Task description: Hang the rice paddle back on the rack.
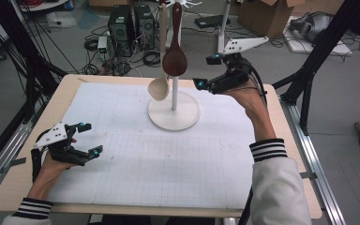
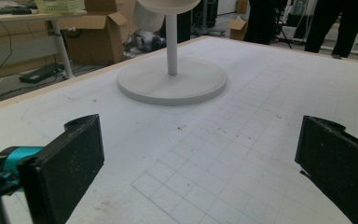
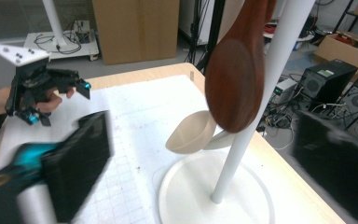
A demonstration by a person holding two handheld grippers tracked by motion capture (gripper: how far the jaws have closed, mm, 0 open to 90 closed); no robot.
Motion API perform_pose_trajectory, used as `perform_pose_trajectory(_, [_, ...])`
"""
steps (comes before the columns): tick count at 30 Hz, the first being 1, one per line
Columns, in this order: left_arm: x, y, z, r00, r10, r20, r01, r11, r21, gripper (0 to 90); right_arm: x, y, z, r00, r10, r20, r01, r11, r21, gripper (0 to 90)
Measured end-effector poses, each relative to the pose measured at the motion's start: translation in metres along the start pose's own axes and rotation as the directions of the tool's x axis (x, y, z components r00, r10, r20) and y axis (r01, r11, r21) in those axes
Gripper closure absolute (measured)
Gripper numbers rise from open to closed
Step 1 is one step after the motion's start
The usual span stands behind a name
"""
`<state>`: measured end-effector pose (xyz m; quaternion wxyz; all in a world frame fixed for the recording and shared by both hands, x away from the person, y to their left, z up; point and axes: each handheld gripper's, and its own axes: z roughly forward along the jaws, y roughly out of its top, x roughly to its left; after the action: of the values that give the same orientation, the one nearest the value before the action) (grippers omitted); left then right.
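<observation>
High view
Table (image 1: 28, 187): wood edge, with a white mat (image 1: 168, 164) over most of it.
Stand (image 1: 174, 110): upper middle of the frame, white round base and thin pole.
Brown spoon (image 1: 175, 61): hangs on the stand, bowl down, in front of the pole.
Pale spoon (image 1: 159, 86): hangs just left of the brown spoon, bowl lower down.
Right gripper (image 1: 205, 71): upper right of middle, just right of the brown spoon, jaws wide apart, nothing held, not touching the spoon.
Left gripper (image 1: 89, 138): lower left, over the mat, jaws apart, nothing held, well away from the stand.

Left gripper view
Jaws: black, at bottom left and bottom right, wide apart, bare mat between them.
Stand (image 2: 172, 81): top middle, base flat on the mat.

Right gripper view
Jaws: blurry, at the bottom corners, let go and wide apart, nothing gripped.
Brown spoon (image 3: 235, 79): top middle, big and close, in front of the white pole.
Pale spoon (image 3: 191, 133): middle, just below and left of the brown one.
Stand (image 3: 182, 186): base at bottom middle.
Left gripper (image 3: 60, 100): upper left, in a hand.
</observation>
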<state>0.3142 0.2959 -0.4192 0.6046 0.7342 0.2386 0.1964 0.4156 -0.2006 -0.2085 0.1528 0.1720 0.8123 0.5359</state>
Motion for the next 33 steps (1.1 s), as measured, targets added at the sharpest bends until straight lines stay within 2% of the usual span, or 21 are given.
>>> perform_pose_trajectory(9, [0.000, -0.001, 0.002, 1.0000, -0.004, 0.009, 0.003, 1.0000, 0.008, 1.7, 0.018, -0.030, -0.010, 0.9996, -0.024, -0.015, 0.024, 1.000, 0.005, 0.4])
perform_pose_trajectory(11, [0.000, -0.001, 0.002, 0.9999, -0.004, 0.009, 0.004, 1.0000, 0.005, 1.7, 0.022, -0.037, -0.012, 0.9994, -0.034, 0.002, 0.034, 0.999, 0.011, 0.5])
perform_pose_trajectory(13, [0.000, -0.001, 0.002, 1.0000, -0.002, 0.009, 0.002, 1.0000, 0.009, 1.7, 0.026, -0.043, -0.013, 0.9991, -0.040, -0.012, 0.040, 0.999, 0.015, 0.4])
perform_pose_trajectory(19, [0.001, -0.001, 0.001, 0.9999, -0.010, 0.011, 0.010, 0.9999, 0.001, 1.7, 0.036, -0.061, -0.019, 0.9986, -0.053, 0.001, 0.053, 0.998, 0.019, 0.5])
perform_pose_trajectory(24, [0.001, -0.001, 0.000, 0.9997, -0.018, 0.017, 0.018, 0.9998, -0.002, 1.7, 0.047, -0.084, -0.026, 0.9992, -0.039, 0.005, 0.039, 0.999, 0.002, 0.5])
perform_pose_trajectory(33, [0.000, -0.001, 0.000, 0.9994, -0.014, 0.031, 0.014, 0.9999, -0.002, 1.7, 0.063, -0.138, -0.042, 0.9981, 0.014, 0.060, -0.011, 0.999, -0.050, 0.5])
